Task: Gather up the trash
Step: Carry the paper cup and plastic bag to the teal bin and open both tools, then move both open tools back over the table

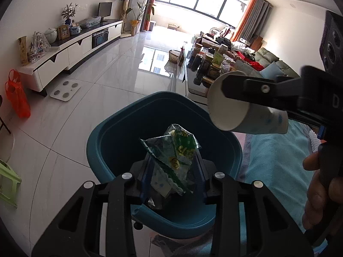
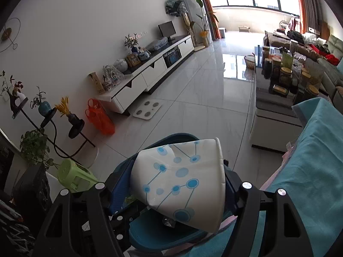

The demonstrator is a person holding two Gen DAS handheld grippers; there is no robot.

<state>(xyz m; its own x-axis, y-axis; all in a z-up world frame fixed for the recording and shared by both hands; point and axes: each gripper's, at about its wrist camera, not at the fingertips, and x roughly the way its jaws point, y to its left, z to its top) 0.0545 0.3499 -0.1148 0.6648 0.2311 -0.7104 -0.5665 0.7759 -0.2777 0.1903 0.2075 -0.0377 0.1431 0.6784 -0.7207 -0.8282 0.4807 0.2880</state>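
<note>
Hovering: left claw [image 1: 171,167] pinches green snack wrappers [image 1: 173,156] right over the teal bin [image 1: 107,150], ready to drop.
Waiting: right claw [image 2: 178,184] clamps paper cup [image 2: 182,180] sideways above the rim, next in line.

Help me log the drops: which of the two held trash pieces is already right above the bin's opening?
The crumpled green wrapper in the left gripper, over the blue bin; the right gripper's paper cup is at its rim.
</note>
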